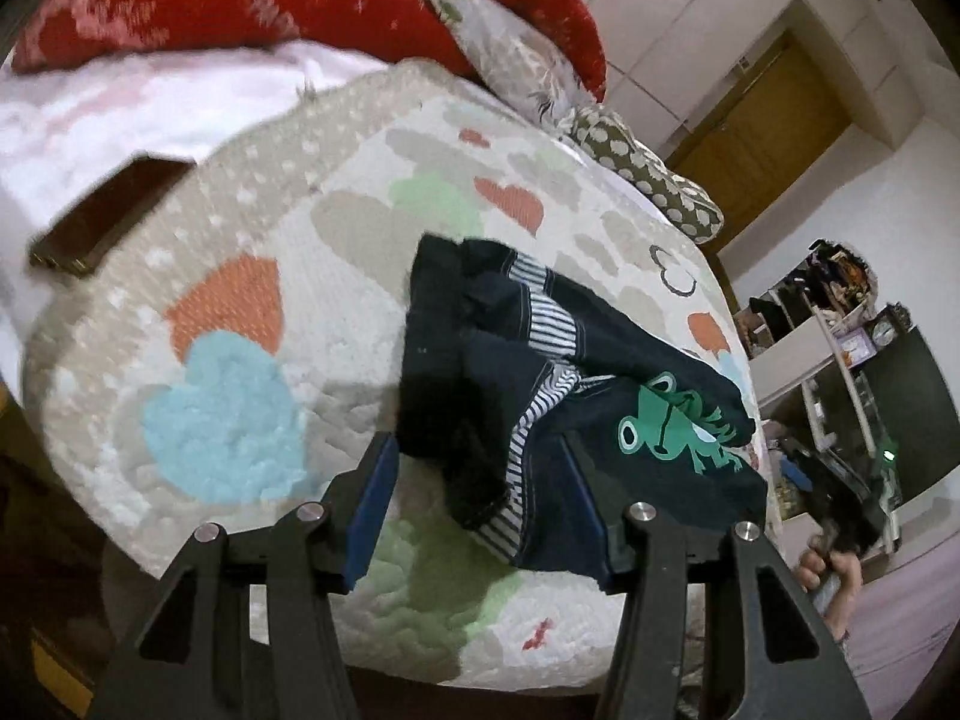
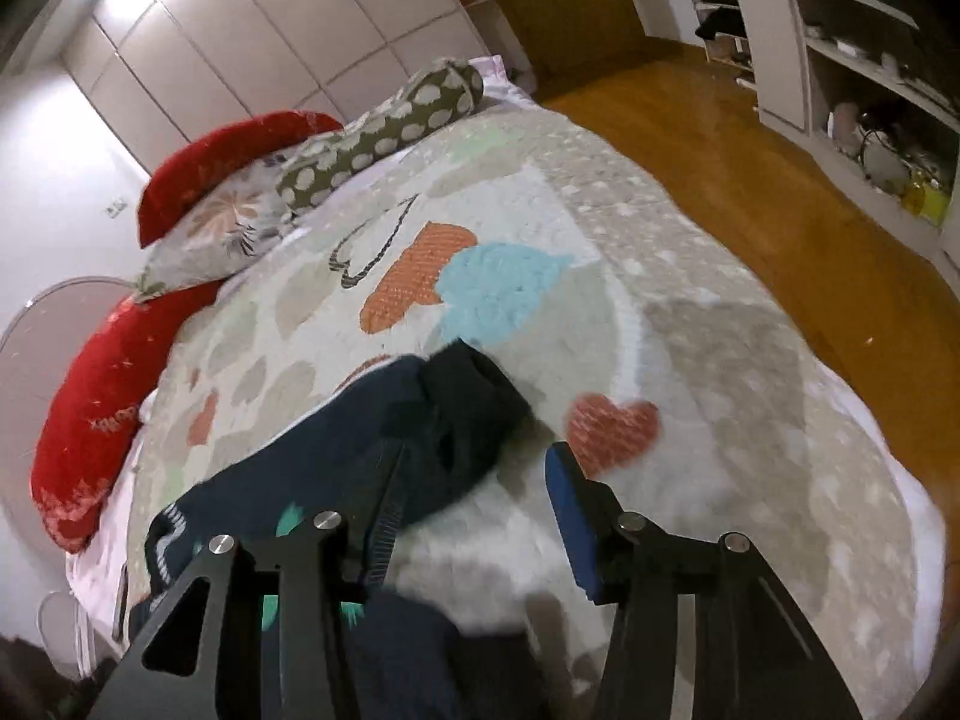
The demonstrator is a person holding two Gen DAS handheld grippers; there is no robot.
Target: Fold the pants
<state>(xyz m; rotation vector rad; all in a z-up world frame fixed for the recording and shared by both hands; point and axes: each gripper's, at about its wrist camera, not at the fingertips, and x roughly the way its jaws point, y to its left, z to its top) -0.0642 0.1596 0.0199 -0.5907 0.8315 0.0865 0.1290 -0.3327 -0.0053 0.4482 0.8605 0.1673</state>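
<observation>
On the bed's heart quilt (image 1: 336, 312) lie the dark blue pants (image 1: 528, 396), all bunched up, with a green frog (image 1: 672, 426) at 3 o'clock. The left gripper (image 1: 480, 480) has its 2 fingers spread wide, holding nothing, with a stripy edge between them. The right gripper (image 2: 474, 480) is wide apart too, its left finger (image 2: 384, 510) over the pants (image 2: 336, 450). Red pillows (image 2: 114, 402) sit at 9 o'clock.

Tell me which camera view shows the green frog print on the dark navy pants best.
The left wrist view: the green frog print lies unobstructed on the crumpled dark navy pants. In the right wrist view, the right claw hides most of it; only teal fragments show.
</observation>
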